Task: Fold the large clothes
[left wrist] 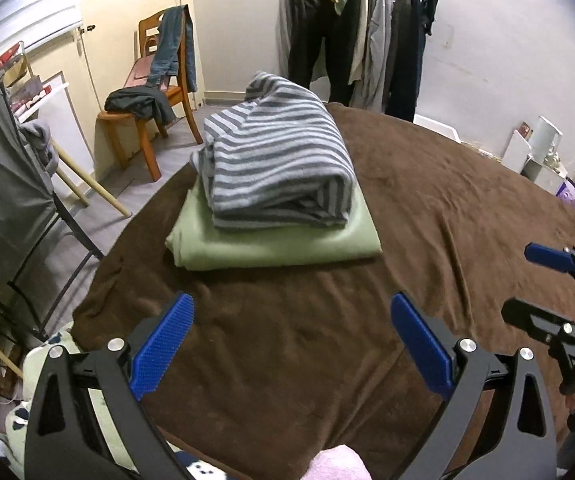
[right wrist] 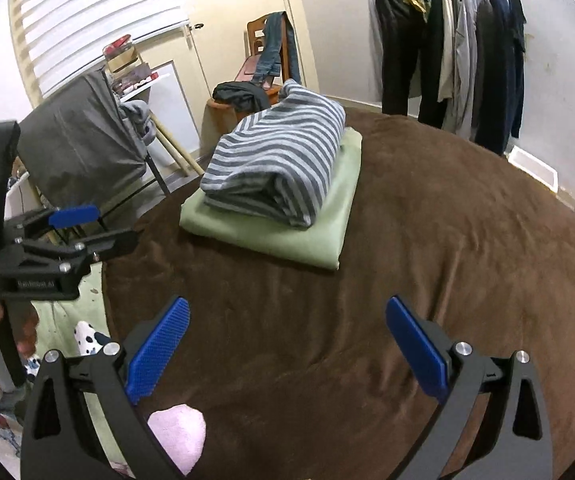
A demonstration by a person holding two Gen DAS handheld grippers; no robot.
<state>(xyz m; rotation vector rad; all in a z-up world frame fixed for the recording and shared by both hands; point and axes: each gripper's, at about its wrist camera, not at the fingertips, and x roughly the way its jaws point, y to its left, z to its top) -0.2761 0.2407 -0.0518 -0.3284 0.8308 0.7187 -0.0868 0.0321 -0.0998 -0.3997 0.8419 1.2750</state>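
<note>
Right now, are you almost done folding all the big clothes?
Two look done: the striped sweater sits folded on the folded green cloth, stacked on the brown blanket. Nothing is in hand; the left gripper and right gripper are both open and empty. A pink cloth near me may be next.

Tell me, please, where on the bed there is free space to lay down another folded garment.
The brown blanket is bare right of the stack, from the green folded cloth toward the clothes rack. It is also bare between the stack and both open grippers, left gripper and right gripper. The striped sweater crowds the far left corner.
</note>
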